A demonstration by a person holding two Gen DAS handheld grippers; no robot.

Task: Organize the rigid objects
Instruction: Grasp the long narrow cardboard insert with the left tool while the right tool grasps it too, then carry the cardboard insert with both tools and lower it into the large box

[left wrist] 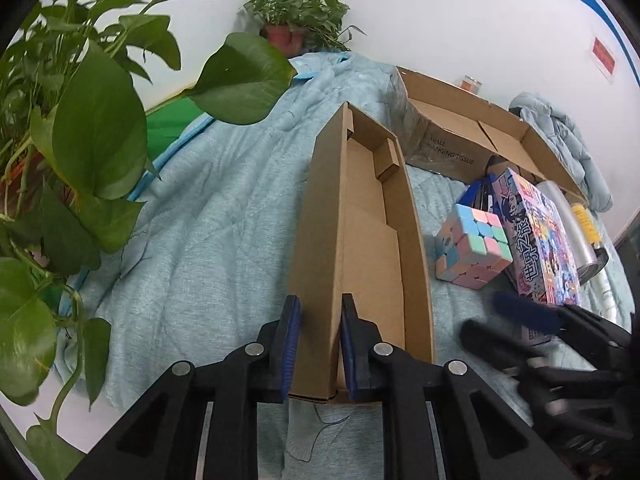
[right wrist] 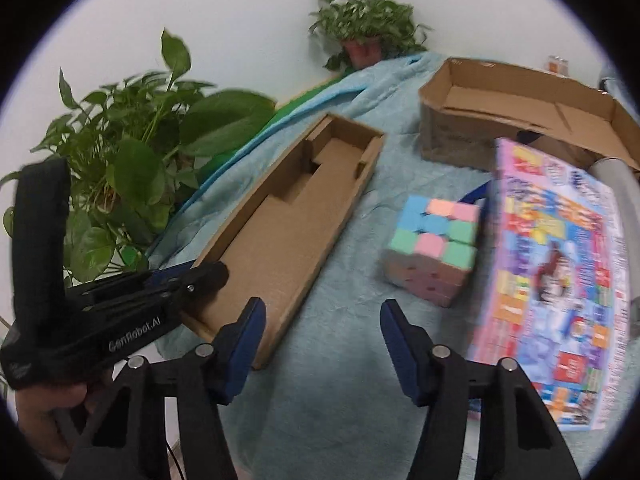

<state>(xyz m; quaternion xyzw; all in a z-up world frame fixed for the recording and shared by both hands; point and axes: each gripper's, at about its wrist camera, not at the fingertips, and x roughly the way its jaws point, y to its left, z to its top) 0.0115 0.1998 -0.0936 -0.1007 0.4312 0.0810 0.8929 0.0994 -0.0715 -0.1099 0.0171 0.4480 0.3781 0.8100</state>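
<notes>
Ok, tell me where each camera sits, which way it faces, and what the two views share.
Left wrist: rides the left tongs, looks low along the long cardboard tray they clamp by its near wall; the right tongs show at right.
Right wrist: rides the open right tongs, looks down over the blanket; the left tongs show at left.
Shared: tray, puzzle cube, colourful box.

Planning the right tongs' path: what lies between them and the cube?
Only bare blue blanket between right tongs and cube, per right wrist view.
</notes>
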